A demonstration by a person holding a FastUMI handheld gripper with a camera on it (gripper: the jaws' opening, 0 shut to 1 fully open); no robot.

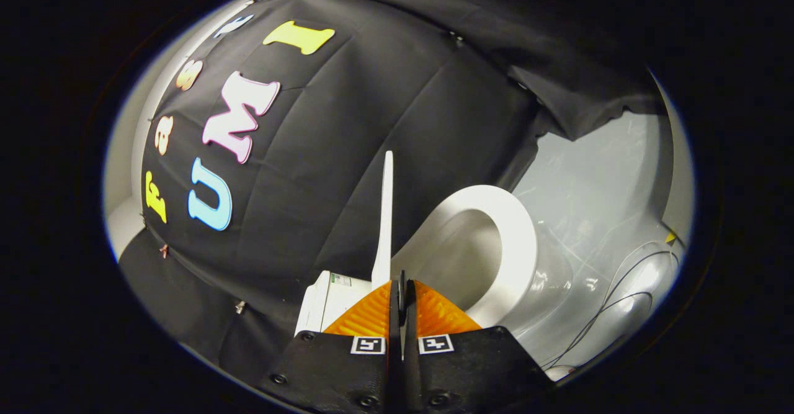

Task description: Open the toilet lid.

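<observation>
The gripper (pixel 401 296) is pinching the raised toilet lid (pixel 386 215) edge-on between both fingers, the seat (pixel 512 240) lying just beyond (the tank's (pixel 332 299) small label is too blurred to read).

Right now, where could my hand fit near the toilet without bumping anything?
There's open space above the seat, between the raised lid and the floor side. It's tight by the tank and black cloth. The gripper has its jaws pinched on the lid's edge.
</observation>
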